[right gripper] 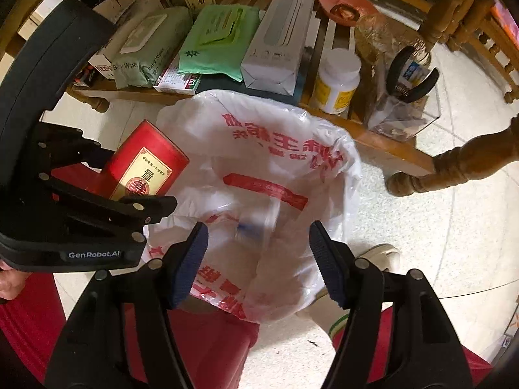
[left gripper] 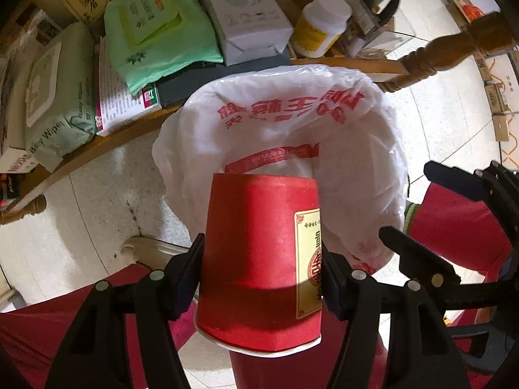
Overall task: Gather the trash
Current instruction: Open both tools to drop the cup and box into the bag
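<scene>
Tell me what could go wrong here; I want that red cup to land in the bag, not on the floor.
The red paper cup is clamped in the left gripper near the white plastic bag's rim, not its middle; released now, it might clip the edge and fall outside. The right gripper is open and holds nothing, so the limp bag mouth could sag.

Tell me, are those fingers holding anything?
The left gripper clamps the red paper cup by its side walls; the right gripper is open, holding nothing.
</scene>
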{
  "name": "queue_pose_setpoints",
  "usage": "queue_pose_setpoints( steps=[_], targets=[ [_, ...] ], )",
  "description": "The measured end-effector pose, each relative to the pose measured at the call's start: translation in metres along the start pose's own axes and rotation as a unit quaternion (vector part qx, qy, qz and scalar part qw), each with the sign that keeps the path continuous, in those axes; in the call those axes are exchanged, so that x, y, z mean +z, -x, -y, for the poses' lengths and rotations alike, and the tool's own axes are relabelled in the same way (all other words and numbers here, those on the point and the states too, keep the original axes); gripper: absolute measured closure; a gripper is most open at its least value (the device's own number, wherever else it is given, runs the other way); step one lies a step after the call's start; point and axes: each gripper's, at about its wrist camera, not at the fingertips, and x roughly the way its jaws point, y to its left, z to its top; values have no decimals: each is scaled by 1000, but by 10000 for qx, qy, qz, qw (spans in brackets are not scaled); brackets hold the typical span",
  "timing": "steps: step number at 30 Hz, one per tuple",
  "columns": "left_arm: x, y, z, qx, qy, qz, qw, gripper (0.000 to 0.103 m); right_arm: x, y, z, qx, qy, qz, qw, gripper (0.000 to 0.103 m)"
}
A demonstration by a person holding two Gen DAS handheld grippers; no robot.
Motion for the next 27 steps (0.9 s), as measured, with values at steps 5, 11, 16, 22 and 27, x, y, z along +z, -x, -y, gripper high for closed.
queue_pose_setpoints(
  steps=[5, 11, 16, 22, 27],
  targets=[
    [5, -7, -4, 173, 35, -149, 9997, 29, 1, -3, 4, 9, -100, -52, 9999, 36],
    [8, -7, -5, 149, 100, -151, 9997, 22, 0, -4, 2, 15, -84, -51, 10000, 32],
    [7, -6, -2, 237, 57, -134, 9996, 21, 0, -2, 1, 11, -47, -27, 10000, 32],
    [5, 1, -3, 228, 97, -91, 9997, 21, 1, 3, -1, -1, -71, 38, 10000, 32],
    [-2, 17, -3, 267, 104, 2, 9996, 20, -1, 19, -7, -4, -51, 183, 9998, 30]
  ],
)
